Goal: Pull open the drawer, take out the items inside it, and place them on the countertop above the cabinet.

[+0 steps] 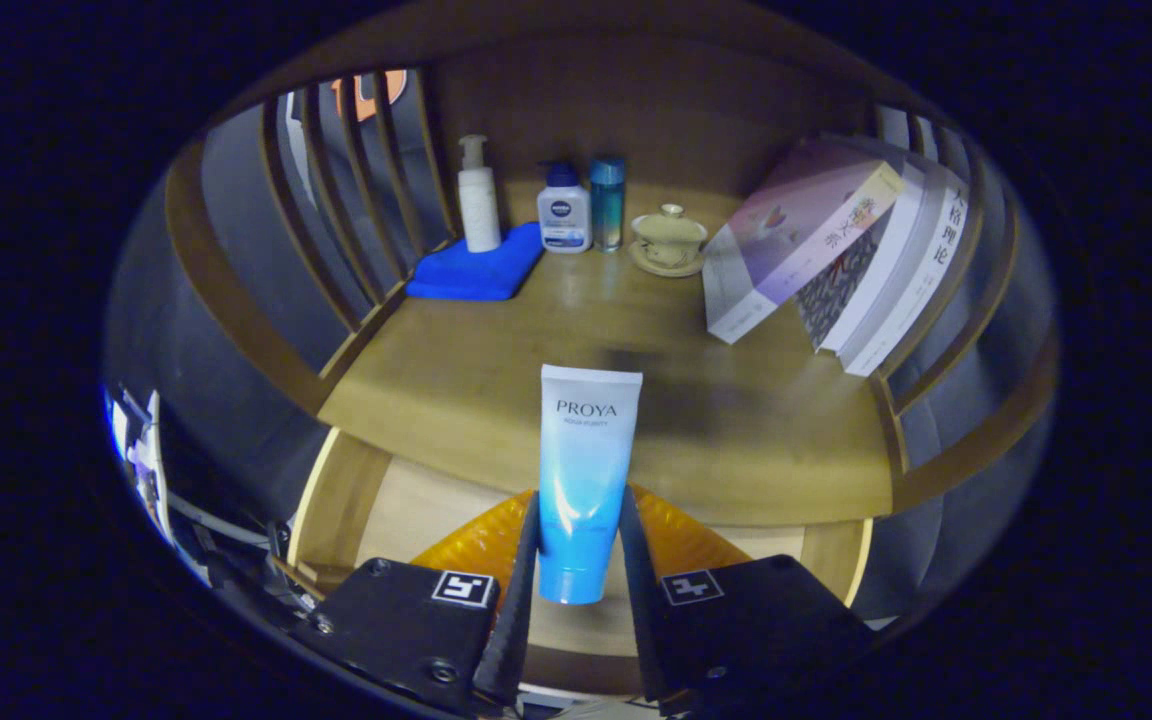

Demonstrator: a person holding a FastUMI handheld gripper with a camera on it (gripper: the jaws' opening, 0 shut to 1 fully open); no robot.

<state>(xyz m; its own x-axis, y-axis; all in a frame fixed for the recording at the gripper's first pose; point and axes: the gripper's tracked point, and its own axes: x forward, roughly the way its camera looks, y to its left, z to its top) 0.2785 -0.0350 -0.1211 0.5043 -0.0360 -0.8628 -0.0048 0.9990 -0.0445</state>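
Gripper [581,590]: my fingers are closed to the tube's width, both pressing its lower body.
Tube [584,470]: white-to-blue, upright, cap down, held above the open drawer at the countertop's front edge.
Drawer [336,500]: pulled open below the countertop; an orange item [681,535] lies inside, behind my fingers.
Countertop [536,370]: blue cloth [476,270], three bottles, lidded cup [669,240], leaning books [836,250] at the back.
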